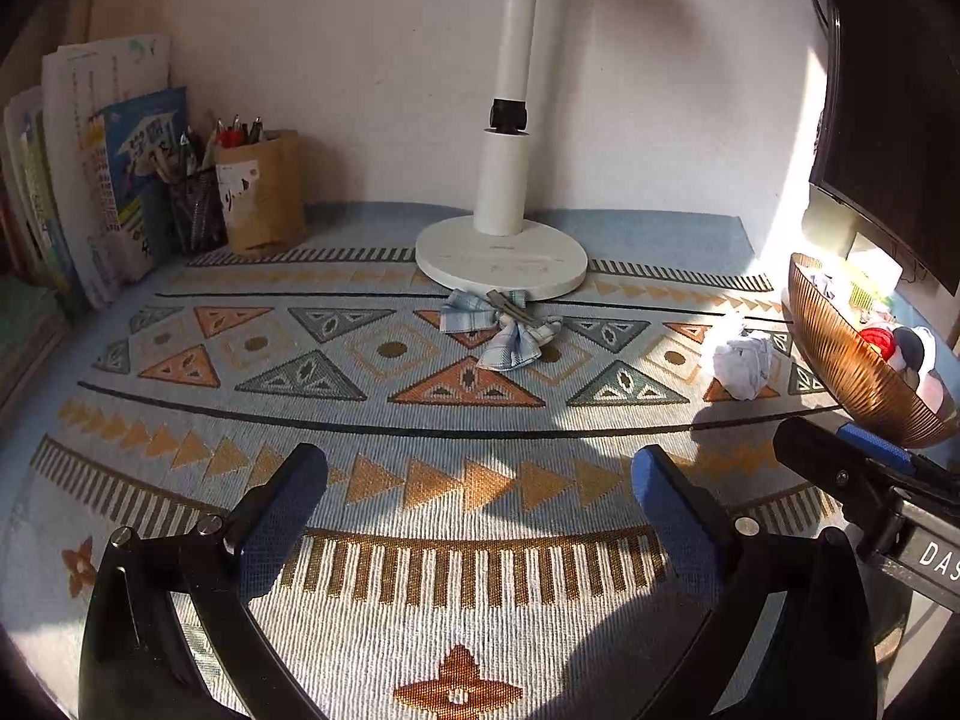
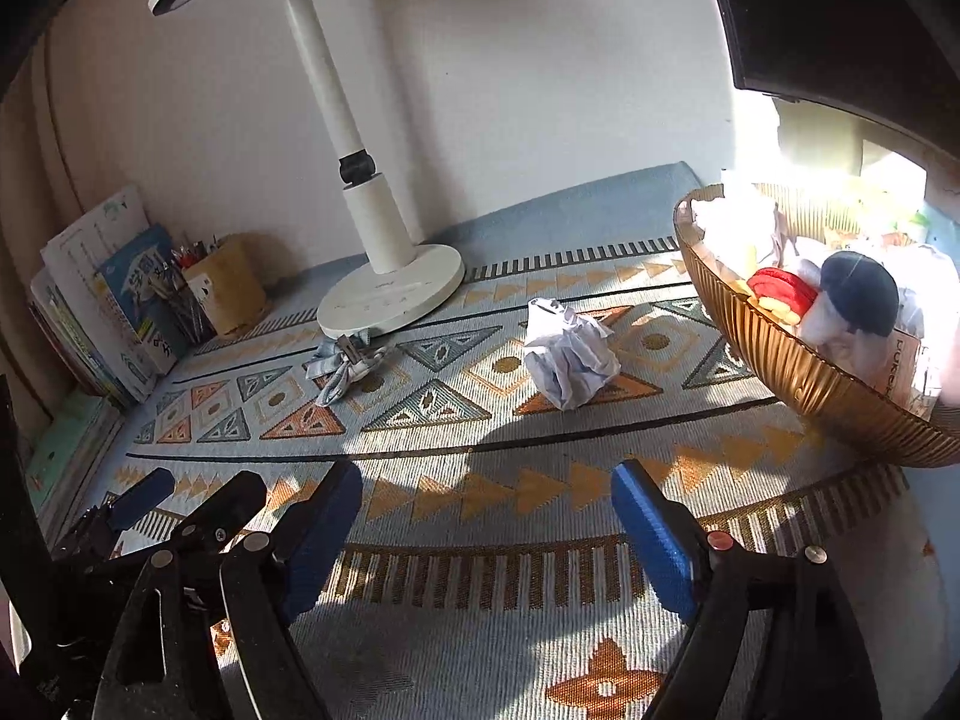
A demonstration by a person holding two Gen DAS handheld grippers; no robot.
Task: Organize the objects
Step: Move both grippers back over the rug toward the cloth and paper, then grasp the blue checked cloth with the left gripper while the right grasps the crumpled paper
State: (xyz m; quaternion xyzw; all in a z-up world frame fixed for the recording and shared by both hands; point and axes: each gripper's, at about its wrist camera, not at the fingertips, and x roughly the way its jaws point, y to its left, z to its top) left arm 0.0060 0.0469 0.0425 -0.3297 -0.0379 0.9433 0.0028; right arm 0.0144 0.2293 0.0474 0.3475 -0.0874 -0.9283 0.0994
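Left gripper (image 1: 480, 480) held wide apart and empty over the cloth (image 1: 420, 612), right gripper (image 2: 486, 498) likewise parted and empty, bow (image 1: 501, 327) laid at twelve o'clock touching the lamp base (image 1: 501, 255), crumpled paper (image 2: 567, 363) beside the bowl (image 2: 798, 372) at two o'clock.

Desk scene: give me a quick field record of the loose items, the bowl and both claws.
surface: patterned cloth
loose item 1: plaid bow clip, touching the lamp base
loose item 2: crumpled white wad, left of the bowl
bowl: amber ribbed bowl, already holding small items
left claw: open, empty
right claw: open, empty
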